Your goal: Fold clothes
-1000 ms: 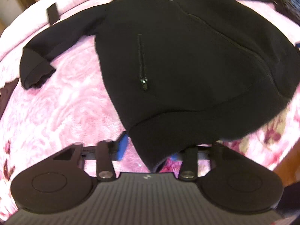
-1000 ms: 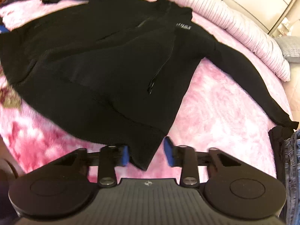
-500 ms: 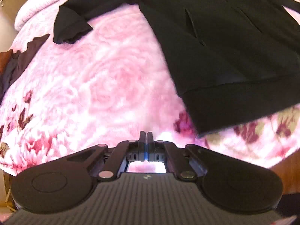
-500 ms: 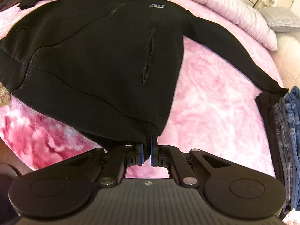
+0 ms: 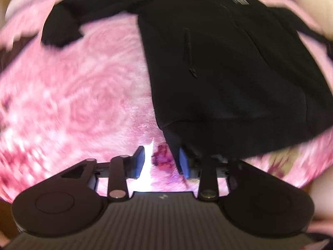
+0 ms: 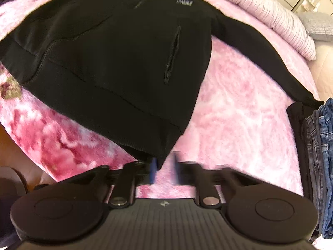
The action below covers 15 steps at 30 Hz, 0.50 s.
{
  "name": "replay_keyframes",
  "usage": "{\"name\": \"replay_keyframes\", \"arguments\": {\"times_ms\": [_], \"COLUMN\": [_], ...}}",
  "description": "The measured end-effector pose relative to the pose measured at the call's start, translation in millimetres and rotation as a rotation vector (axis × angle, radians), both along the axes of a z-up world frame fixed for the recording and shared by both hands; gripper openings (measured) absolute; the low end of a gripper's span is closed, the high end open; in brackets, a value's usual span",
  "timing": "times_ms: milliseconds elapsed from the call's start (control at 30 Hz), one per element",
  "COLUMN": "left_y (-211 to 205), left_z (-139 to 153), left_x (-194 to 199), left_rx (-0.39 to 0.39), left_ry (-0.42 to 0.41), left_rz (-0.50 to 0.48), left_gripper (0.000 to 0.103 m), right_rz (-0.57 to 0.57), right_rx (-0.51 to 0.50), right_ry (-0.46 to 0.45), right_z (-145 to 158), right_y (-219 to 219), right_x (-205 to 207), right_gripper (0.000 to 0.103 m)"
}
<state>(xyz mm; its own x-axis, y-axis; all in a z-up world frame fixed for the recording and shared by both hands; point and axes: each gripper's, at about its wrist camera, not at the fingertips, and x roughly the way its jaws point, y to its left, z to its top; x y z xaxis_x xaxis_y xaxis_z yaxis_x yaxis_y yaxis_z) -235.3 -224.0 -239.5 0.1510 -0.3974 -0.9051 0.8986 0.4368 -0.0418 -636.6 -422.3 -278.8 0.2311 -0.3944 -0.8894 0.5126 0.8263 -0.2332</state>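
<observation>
Both my jaws apart at the hem corners of the black jacket (image 6: 116, 62), spread flat on the pink bed (image 6: 239, 125).
Risk, I judge: my left gripper (image 5: 161, 162) closes on blanket beside the hem at lower centre; my right gripper (image 6: 164, 169) pinches one layer only.

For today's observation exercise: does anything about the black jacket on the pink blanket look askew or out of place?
The black zip-up fleece jacket lies flat but its hem corner overhangs the fluffy pink blanket's near edge, between the open right hand-held gripper's jaws. Nothing looks damaged.
</observation>
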Motion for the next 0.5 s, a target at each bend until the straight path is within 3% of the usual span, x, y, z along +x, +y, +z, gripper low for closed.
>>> {"name": "replay_keyframes", "arguments": {"times_ms": [67,167,300,333,400,500], "left_y": [7,15,14,12,4,-11], "left_z": [7,15,12,8,4,-2], "left_x": [0,-10,-48,-56,-65,-71], "left_rx": [-0.03,-0.051,0.03,0.04,0.026,0.01], "left_ry": [0.001,0.016,-0.17,-0.205,-0.25,-0.298], "left_rz": [0.022,-0.031,-0.285,-0.338,-0.391,-0.433], "left_gripper": [0.033,0.035,0.041,0.041,0.042,0.045], "right_rz": [0.012,0.037,0.052,0.051,0.034,0.018], "right_rx": [0.019,0.027,-0.017,-0.027,-0.049,-0.063], "right_ry": [0.001,-0.016,-0.059,-0.072,-0.105,-0.133], "right_z": [-3,-7,-6,-4,3,12], "right_y": [1,-2,-8,-10,-14,-21], "right_x": [-2,0,6,8,9,12], "right_gripper": [0.047,0.047,0.046,0.041,0.035,0.035]}}
